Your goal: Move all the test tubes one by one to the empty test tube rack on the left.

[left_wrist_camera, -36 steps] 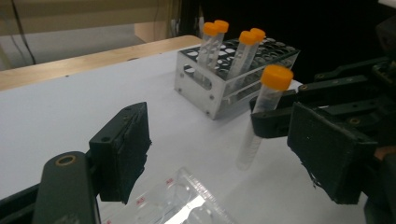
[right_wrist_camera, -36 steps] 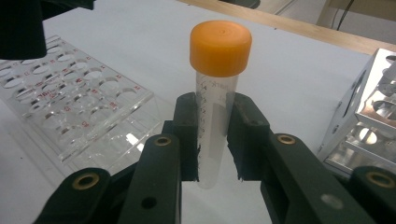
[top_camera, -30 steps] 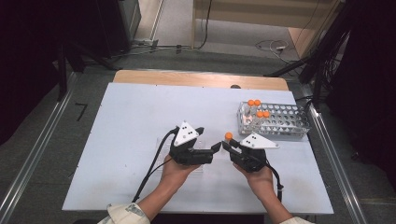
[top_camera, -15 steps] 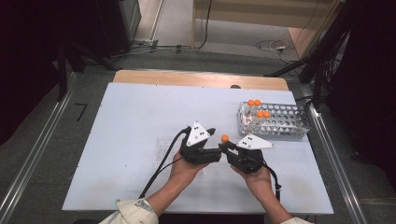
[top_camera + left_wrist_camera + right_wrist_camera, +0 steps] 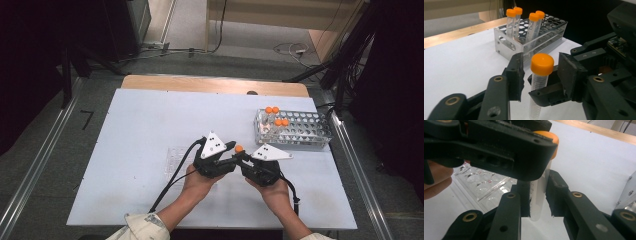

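Between our right gripper's (image 5: 540, 195) clamped fingers we are holding a clear orange-capped plastic tube (image 5: 539, 82) while our left gripper's (image 5: 541, 72) jaws are closing around its cap, not yet touching.

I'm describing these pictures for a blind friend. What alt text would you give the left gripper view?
An upright clear tube with an orange cap stands between the left tool's two black jaws, which have just been closing toward the cap; the right tool grips it lower down. Behind, a clear rack on the white table holds four more orange-capped tubes.

White table (image 5: 130, 125) — metal tube rack (image 5: 300, 131) far right, clear tray (image 5: 176, 159) mid-front.
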The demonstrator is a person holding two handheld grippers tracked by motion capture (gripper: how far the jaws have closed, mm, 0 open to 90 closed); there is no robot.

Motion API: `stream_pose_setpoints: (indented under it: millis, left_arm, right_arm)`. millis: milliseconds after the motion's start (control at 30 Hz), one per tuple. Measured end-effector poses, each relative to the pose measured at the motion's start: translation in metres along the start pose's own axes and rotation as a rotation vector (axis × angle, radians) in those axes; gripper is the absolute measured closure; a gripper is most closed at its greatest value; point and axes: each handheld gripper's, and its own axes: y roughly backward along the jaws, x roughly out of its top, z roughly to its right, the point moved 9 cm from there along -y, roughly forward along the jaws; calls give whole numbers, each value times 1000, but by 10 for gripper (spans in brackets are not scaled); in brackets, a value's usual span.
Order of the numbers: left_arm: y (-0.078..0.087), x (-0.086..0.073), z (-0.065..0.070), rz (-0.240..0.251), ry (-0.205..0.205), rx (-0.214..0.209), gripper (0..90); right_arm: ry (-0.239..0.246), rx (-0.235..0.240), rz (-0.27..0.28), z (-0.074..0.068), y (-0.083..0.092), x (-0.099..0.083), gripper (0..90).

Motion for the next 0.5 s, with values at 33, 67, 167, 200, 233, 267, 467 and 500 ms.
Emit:
stream_pose_setpoints:
  millis: [33, 67, 167, 200, 233, 267, 467, 500]
  left_arm:
    - [0, 0, 0, 0, -3, 2, 609]
    - [0, -1, 0, -1, -3, 2, 616]
    - [-1, -2, 0, -4, -5, 4, 637]
    - [-2, -3, 0, -5, -7, 8, 649]
    - [-2, -3, 0, -5, -7, 8, 665]
    - [-2, -3, 0, 0, -8, 12, 683]
    - [-1, -2, 0, 7, -11, 15, 694]
    - [-1, -2, 0, 5, -9, 12, 695]
  right_arm:
    - [-1, 1, -1, 0, 0, 0, 718]
    - [-1, 3, -1, -1, 0, 0, 718]
    - [2, 5, 0, -1, 0, 0, 718]
    - [3, 4, 0, -1, 0, 0, 717]
    - [3, 4, 0, -1, 0, 0, 717]
    - [2, 5, 0, -2, 0, 0, 717]
    - [-1, 7, 4, -2, 1, 1, 717]
    - [-1, 7, 3, -2, 1, 1, 717]
